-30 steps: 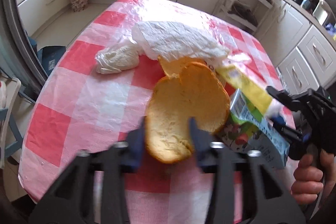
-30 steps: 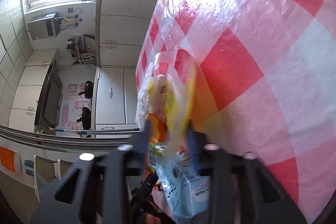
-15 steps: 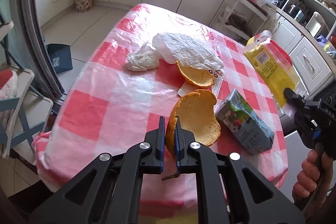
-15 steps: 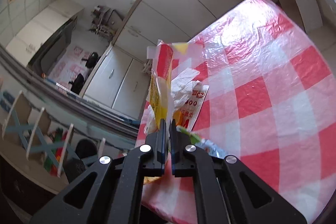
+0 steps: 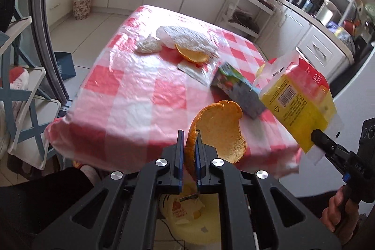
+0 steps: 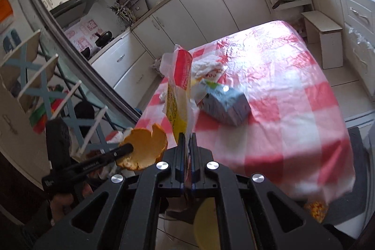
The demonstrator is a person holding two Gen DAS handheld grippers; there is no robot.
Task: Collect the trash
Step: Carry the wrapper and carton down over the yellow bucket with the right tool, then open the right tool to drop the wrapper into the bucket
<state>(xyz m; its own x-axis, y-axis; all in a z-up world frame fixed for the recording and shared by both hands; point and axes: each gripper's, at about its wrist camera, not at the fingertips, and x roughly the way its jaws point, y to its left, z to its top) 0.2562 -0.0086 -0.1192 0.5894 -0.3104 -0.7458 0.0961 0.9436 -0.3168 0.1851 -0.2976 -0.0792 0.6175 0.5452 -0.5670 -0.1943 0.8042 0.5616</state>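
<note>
Trash is up off the table (image 5: 131, 95) because we pinch the orange peel (image 5: 218, 130) tight in our left claw (image 5: 188, 151) and the yellow wrapper (image 5: 297, 100), at 3 o'clock, in our right claw (image 6: 186, 151), so both can drop in the bin.

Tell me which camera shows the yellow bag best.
The left wrist view: the yellow bag faces it broadside, label and barcode visible, pinched by the right claw. The right wrist view sees the bag only edge-on, rising from that claw.
</note>
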